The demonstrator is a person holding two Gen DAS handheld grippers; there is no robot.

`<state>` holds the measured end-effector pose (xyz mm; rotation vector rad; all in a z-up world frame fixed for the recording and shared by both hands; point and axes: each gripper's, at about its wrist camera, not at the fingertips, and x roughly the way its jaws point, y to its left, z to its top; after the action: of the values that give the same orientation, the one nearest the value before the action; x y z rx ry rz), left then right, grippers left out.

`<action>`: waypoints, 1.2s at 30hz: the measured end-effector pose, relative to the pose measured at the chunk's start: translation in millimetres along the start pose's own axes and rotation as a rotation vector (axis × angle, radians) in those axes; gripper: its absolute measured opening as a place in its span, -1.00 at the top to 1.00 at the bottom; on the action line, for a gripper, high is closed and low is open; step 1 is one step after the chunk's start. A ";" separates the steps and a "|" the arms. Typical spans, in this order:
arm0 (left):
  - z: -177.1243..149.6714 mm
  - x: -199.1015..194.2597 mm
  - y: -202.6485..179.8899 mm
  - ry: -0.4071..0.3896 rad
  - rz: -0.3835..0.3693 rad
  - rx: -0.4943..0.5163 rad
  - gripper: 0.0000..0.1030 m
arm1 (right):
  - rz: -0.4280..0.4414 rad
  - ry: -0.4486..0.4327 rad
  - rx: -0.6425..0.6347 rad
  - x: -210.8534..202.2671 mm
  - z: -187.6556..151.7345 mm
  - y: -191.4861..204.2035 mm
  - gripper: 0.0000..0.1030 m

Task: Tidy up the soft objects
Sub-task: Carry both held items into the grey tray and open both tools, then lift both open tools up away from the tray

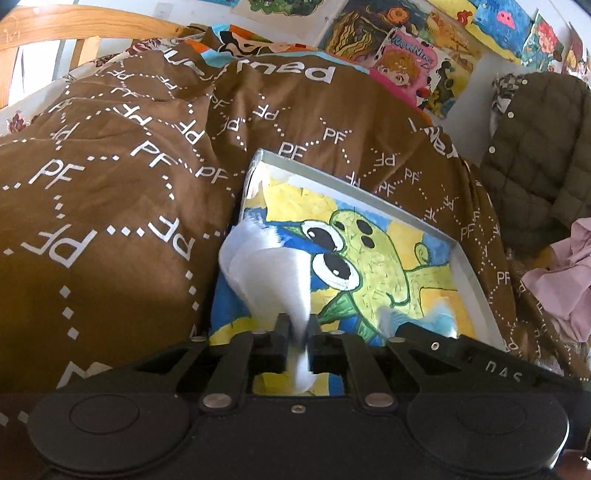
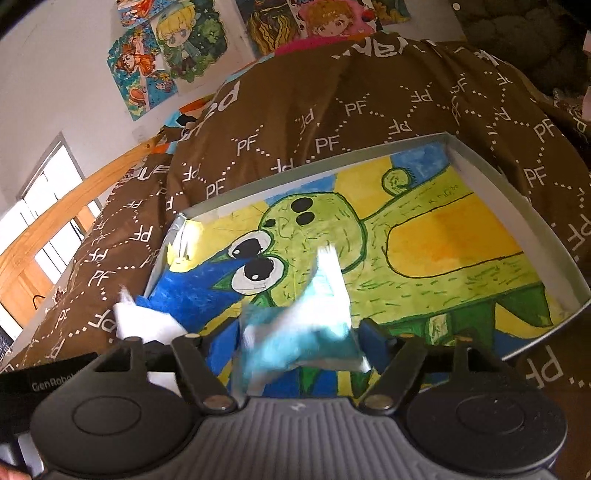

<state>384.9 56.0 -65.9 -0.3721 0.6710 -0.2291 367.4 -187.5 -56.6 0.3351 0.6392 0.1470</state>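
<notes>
Left gripper [image 1: 298, 334], low centre of its view, jaws narrow with white cloth [image 1: 264, 273] between them. Right gripper [image 2: 295, 338], jaws wide, light-blue cloth [image 2: 295, 339] between, grip unclear. Both above shallow painted tray [image 2: 480, 146] resting on brown duvet [image 1: 110, 184]. Only left view shows quilted jacket [image 1: 535, 166], upper right.

Landmark: shallow tray [image 1: 463, 254] [image 2: 476, 162], lying on the bedspread [image 1: 129, 192] [image 2: 369, 92]. In the tray: a painted sheet [image 1: 388, 258] [image 2: 424, 236] covering its floor. Over the tray's near edge: left gripper [image 1: 297, 334] with a cloth [image 1: 266, 273] between its jaws, right gripper [image 2: 295, 332] with another cloth [image 2: 306, 325] between its jaws. Left of the tray, past the bedspread: wooden bed rail [image 1: 74, 22] [image 2: 55, 229]. Behind the tray: wall with pictures [image 1: 406, 44] [image 2: 173, 48]. Right of the tray: quilted jacket [image 1: 535, 155], crumpled garment [image 1: 565, 280] before it
</notes>
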 end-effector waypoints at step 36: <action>-34.0 -223.5 -102.3 -0.397 0.127 0.196 -0.97 | -0.024 -0.404 -0.173 -239.1 -15.7 23.1 -1.00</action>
<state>183.9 26.5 76.6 -0.1776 0.2766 -0.0935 167.2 -218.4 73.4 0.1812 0.2282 0.1062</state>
